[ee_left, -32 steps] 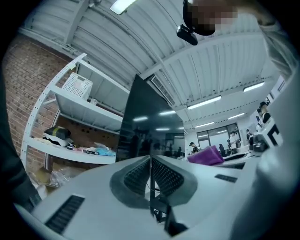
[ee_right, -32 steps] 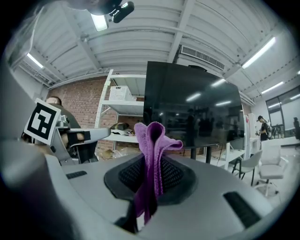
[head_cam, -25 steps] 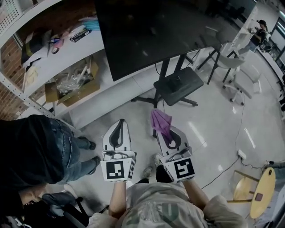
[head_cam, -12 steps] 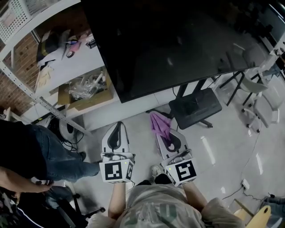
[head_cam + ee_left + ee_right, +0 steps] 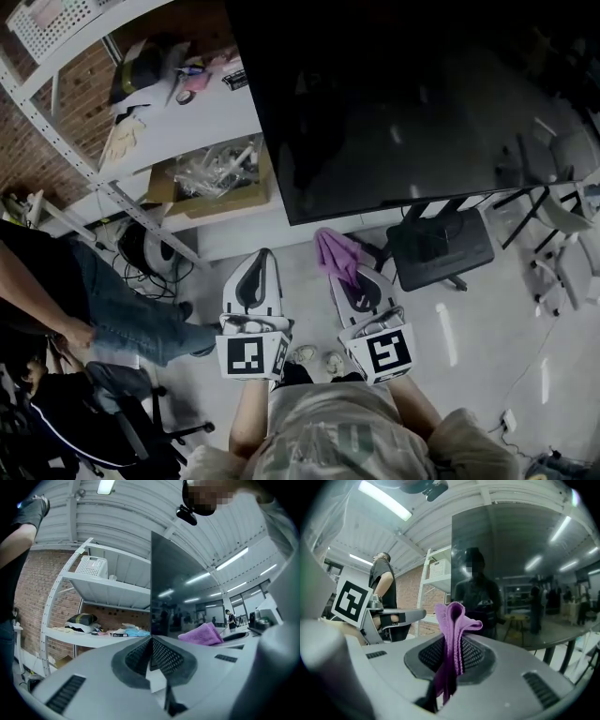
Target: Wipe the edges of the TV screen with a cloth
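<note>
A large dark TV screen [image 5: 403,94] on a wheeled stand fills the upper right of the head view; its lower left corner is just ahead of both grippers. My right gripper [image 5: 353,279] is shut on a purple cloth [image 5: 336,253], which sticks up folded from between its jaws [image 5: 452,620]. The screen [image 5: 520,573] stands close in front of it. My left gripper [image 5: 255,272] is shut with nothing in it, its jaws together [image 5: 151,646], and faces the screen's left edge [image 5: 151,583]. The cloth [image 5: 201,633] shows at the right of the left gripper view.
A white shelf unit [image 5: 141,112] stands left of the TV, with clutter and a cardboard box [image 5: 211,183] of plastic. The TV stand's black base [image 5: 441,248] sits on the floor. Another person in jeans [image 5: 112,309] stands at the left, near a chair [image 5: 122,412].
I have stepped closer to the TV: the screen looms larger and its lower left corner sits nearer both grippers. The cloth stays in the right gripper.
</note>
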